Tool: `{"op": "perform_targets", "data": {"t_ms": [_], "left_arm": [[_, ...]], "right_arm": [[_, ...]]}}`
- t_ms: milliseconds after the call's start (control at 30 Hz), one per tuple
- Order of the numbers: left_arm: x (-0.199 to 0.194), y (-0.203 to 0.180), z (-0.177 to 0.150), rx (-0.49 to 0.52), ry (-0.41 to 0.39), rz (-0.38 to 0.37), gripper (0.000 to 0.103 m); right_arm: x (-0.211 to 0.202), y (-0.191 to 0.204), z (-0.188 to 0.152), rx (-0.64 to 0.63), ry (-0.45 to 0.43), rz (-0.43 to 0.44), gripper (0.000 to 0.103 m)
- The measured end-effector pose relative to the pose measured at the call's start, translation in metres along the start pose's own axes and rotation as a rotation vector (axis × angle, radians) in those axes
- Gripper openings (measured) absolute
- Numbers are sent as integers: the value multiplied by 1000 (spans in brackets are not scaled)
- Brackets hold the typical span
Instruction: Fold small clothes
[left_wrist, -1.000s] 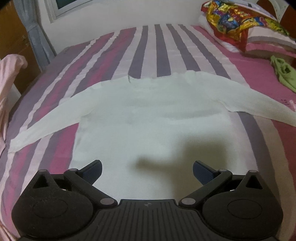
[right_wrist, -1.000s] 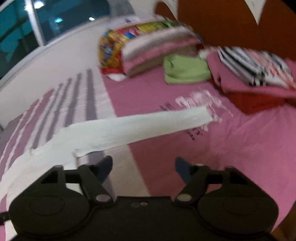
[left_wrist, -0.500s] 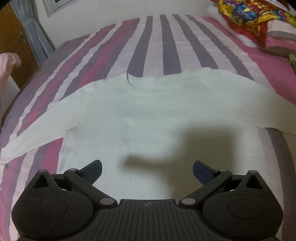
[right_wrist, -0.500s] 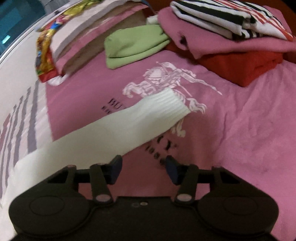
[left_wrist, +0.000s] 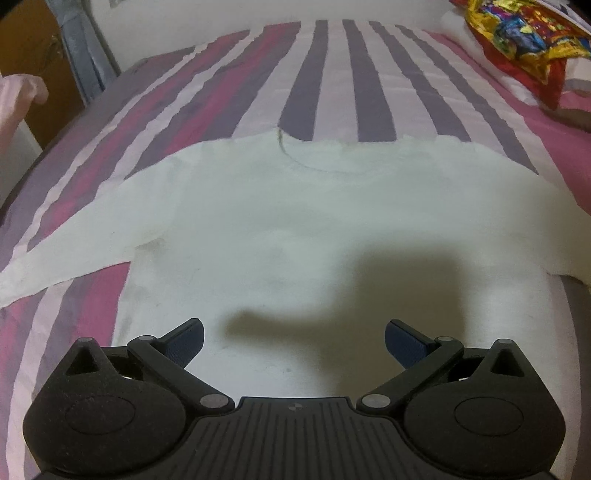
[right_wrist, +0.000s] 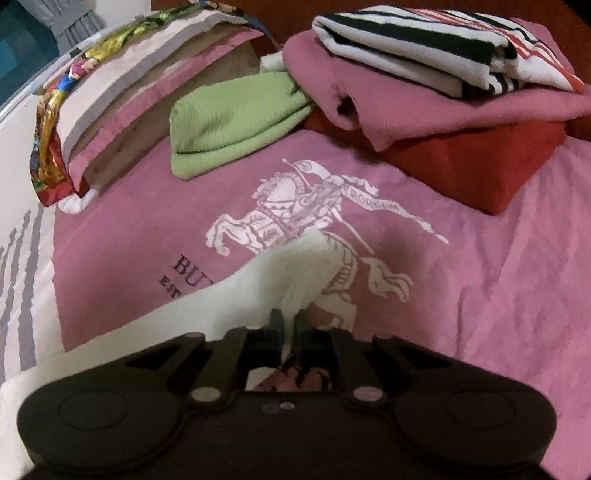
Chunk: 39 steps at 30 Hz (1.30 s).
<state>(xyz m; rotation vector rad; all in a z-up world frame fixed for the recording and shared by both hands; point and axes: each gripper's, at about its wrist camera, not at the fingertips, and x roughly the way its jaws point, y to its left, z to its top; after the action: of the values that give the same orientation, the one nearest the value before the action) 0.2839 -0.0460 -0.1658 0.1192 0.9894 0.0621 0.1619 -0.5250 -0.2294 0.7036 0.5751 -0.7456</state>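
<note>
The white sweater (left_wrist: 295, 236) lies flat on the bed (left_wrist: 332, 74), neck pointing away from the left tool (left_wrist: 293, 341), sleeves stretched out to both sides. The left tool hangs released over its lower body. The right tool (right_wrist: 289, 323) is clenched on the sleeve's cuff (right_wrist: 303, 273), having just closed.

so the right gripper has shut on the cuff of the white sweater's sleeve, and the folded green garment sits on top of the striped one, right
Not quite. The right gripper has just closed on the cuff of the white sweater, but the right wrist view shows the folded green garment lying on the pink bedcover, beside the stack. The striped one sits on top of that stack.
</note>
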Motion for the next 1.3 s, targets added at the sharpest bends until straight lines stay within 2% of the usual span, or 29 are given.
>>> {"op": "perform_targets", "data": {"t_ms": [133, 233, 400, 567, 700, 767, 800, 833, 933, 1000, 1067, 1133, 1167, 1300], "left_arm": [[-2, 11, -2, -6, -6, -6, 103], [-4, 23, -2, -27, -11, -11, 103], [-4, 59, -3, -89, -21, 12, 103], [-1, 104, -8, -150, -24, 48, 103], [5, 139, -11, -210, -25, 42, 103], [10, 150, -11, -225, -23, 18, 103], [12, 154, -11, -232, -21, 5, 103], [14, 155, -11, -236, -22, -7, 103], [19, 153, -8, -230, -23, -93, 103], [20, 147, -6, -246, -27, -195, 103], [26, 138, -2, -277, -17, -296, 103], [33, 126, 4, -298, -4, -367, 103], [37, 120, 8, -315, 8, -410, 103], [59, 96, 15, -413, 73, -552, 102]], "right_arm": [[-23, 32, -3, -103, -80, 74, 6], [-40, 68, -8, -170, -88, 159, 6], [-79, 153, -43, -322, -73, 368, 5], [-111, 245, -113, -446, 33, 609, 5], [-111, 304, -183, -566, 169, 709, 5], [-100, 320, -211, -604, 261, 701, 18], [-94, 325, -223, -630, 301, 686, 29], [-91, 327, -232, -643, 326, 670, 33], [-96, 318, -236, -610, 363, 699, 40], [-105, 309, -224, -567, 346, 711, 40], [-115, 297, -211, -546, 300, 702, 44], [-125, 281, -196, -539, 243, 680, 63], [-126, 274, -190, -538, 221, 664, 68], [-127, 249, -171, -551, 161, 639, 70]]}}
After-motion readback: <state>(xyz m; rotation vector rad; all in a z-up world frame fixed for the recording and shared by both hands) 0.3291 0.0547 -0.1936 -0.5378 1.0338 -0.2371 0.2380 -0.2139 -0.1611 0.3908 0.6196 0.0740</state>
